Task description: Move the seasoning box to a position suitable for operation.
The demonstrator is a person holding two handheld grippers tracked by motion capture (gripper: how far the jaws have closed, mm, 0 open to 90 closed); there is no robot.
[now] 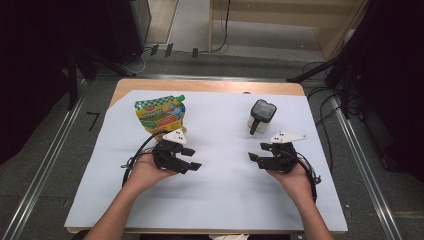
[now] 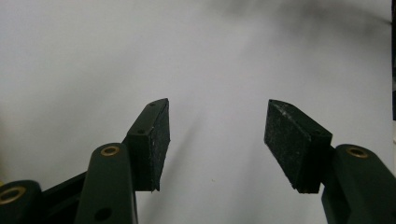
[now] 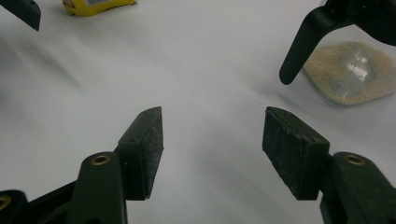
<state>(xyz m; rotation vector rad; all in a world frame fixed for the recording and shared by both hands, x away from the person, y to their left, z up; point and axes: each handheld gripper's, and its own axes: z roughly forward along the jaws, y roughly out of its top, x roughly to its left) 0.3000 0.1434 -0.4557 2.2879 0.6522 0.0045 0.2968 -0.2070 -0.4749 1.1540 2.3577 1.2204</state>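
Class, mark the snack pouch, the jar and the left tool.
snack pouch (image 1: 161, 114), high view, printed front.
jar (image 1: 261, 116), high view, dark lid.
left tool (image 1: 192, 159), high view, gap between its open jaws.

Pouch (image 3: 95, 5) — cut off by the top edge in the right gripper view, print unreadable. Jar (image 3: 348, 72) — top cropped there, lever crossing its side. Pouch label (image 1: 160, 114) — lettering too small in the high view.

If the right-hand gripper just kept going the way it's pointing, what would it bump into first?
Probably the white sheet: the right gripper stands open and angles down at bare sheet. The jar lies off to one side and the yellow pouch farther off.
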